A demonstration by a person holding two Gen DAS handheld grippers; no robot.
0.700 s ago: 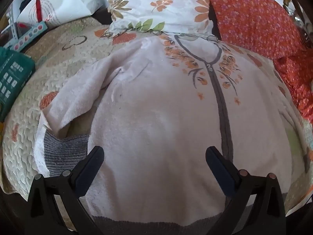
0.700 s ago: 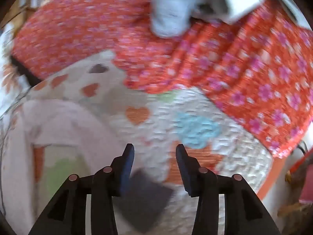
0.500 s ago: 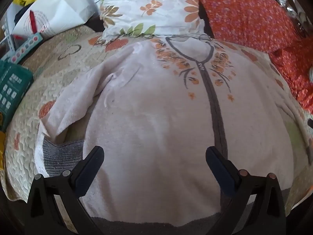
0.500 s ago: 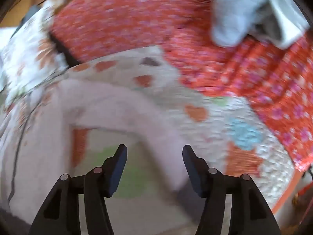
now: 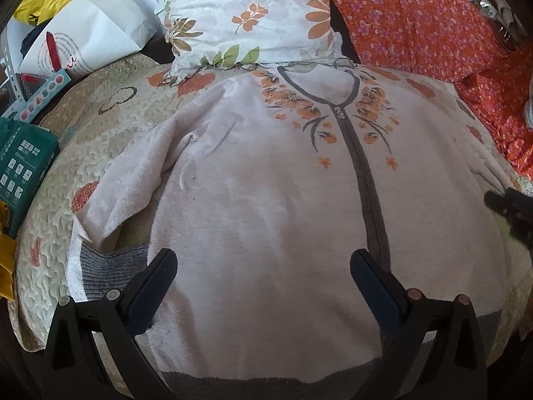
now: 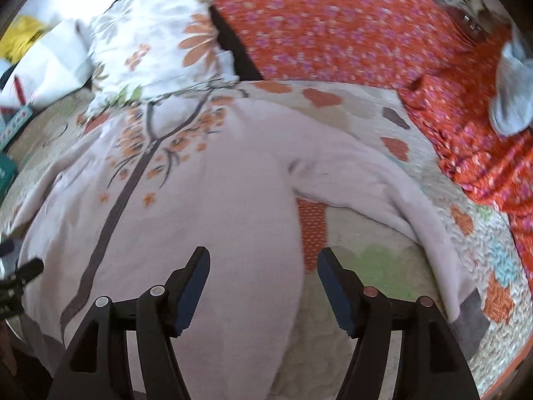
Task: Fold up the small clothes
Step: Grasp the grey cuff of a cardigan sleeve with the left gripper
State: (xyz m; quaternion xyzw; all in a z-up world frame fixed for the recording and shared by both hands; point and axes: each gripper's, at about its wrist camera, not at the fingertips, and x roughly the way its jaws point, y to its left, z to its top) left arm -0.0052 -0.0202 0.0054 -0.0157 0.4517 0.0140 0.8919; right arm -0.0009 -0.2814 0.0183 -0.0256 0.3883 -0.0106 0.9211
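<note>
A pale pink zip jacket (image 5: 266, 200) lies flat, front up, on a quilted bedspread (image 5: 110, 123). It has a grey zipper, orange flower stitching and grey cuffs. My left gripper (image 5: 263, 260) hovers open and wide above its lower front, with nothing between the fingers. The near sleeve's grey cuff (image 5: 110, 270) lies just left of the left finger. My right gripper (image 6: 263, 255) is open over the jacket's (image 6: 206, 206) right side edge, holding nothing. The other sleeve (image 6: 383, 193) curves off to its right, ending in a grey cuff (image 6: 473, 320). Each gripper shows at the edge of the other's view.
A floral pillow (image 5: 246, 16) and an orange flowered cushion (image 5: 416, 16) border the jacket's collar end. A white paper bag (image 5: 83, 33) and a teal box (image 5: 23, 166) sit at the left. A grey cloth (image 6: 509, 100) rests on the orange blanket at the right.
The right gripper swung left from the quilt and sleeve cuff to the jacket's side edge, and its jaws spread wider. The left gripper stayed open and barely shifted.
</note>
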